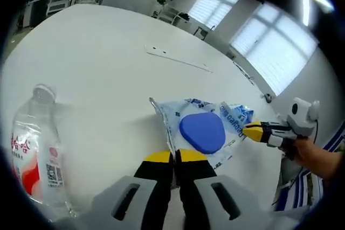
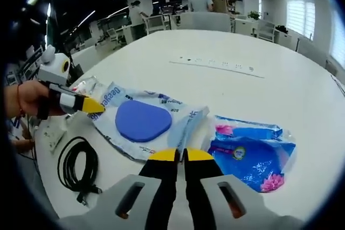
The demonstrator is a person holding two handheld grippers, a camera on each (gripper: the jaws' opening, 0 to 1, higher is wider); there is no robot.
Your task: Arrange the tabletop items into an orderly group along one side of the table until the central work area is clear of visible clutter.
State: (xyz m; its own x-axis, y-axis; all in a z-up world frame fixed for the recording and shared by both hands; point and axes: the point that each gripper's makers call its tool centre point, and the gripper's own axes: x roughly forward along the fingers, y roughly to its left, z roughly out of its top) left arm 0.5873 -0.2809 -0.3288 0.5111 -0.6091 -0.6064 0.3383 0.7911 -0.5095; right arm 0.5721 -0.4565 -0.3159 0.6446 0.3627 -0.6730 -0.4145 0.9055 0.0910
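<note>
Seen in the left gripper view, the left gripper (image 1: 173, 157), black with yellow tips, is clamped with its jaws together on the near edge of a clear plastic packet printed in blue and holding a rounded blue pad (image 1: 202, 131), which is held over a round white table (image 1: 108, 63). The far corner of the same packet is pinched by the right gripper (image 1: 249, 129), entering from the right with a hand (image 1: 315, 157) behind it. A clear plastic water bottle with a red and white label (image 1: 33, 152) is seen at the near left, well apart from the packet. In the right gripper view, the right gripper (image 2: 180, 155) is closed on the near edge of the packet (image 2: 143, 121), and the left gripper (image 2: 94, 106), held by a hand (image 2: 24, 98), is closed on its other end. A blue and pink plastic packet (image 2: 250, 149) lies just to the right on the table (image 2: 302, 100), near the first packet but apart from it. A coiled black cable (image 2: 78, 168) lies at the left table edge. Farther off, a thin white strip (image 2: 218, 65) lies flat near the table's middle. Beyond the table, chairs, desks and standing people are visible in an office.
</note>
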